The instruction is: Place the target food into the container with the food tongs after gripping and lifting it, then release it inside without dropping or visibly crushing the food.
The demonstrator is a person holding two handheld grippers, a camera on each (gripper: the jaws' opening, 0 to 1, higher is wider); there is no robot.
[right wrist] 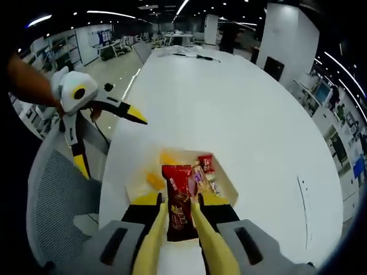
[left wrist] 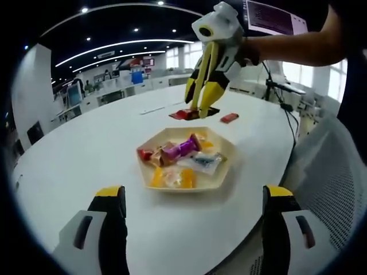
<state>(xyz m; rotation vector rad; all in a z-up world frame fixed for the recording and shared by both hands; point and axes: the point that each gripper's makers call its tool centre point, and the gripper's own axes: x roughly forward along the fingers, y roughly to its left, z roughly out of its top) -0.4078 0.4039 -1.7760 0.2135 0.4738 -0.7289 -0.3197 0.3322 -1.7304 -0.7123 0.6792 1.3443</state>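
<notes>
Left gripper view: my left gripper [left wrist: 192, 229] has its jaws spread wide with nothing between them, black pads with yellow tips, low over the white table [left wrist: 74, 154]. The tray [left wrist: 221, 182], a shallow cream hexagonal dish, sits straight ahead of it, loaded with crinkly wrapped sweets in purple, orange, red and clear film. Beyond the tray the right gripper [left wrist: 202, 109] hangs tips down, with the red packet [left wrist: 184, 114] at its tips; I can't tell from here whether the packet is off the table. A second small red packet [left wrist: 229, 118] lies flat on the table just beside it.

Right gripper view: the yellow tong fingers [right wrist: 150, 246] close on the red packet [right wrist: 179, 200], a flat glossy foil wrapper. Its long axis runs along the jaws, pointing away from me. The tray [right wrist: 230, 186] lies directly beyond and below the packet tip, so I judge the coming move is a short push forward, then opening over the tray. The right gripper is the one on the job; the left gripper [right wrist: 109, 132] stands off to the side, open, by a grey mesh chair [right wrist: 57, 189].

Grip looks light, wrapper not visibly crumpled.
</notes>
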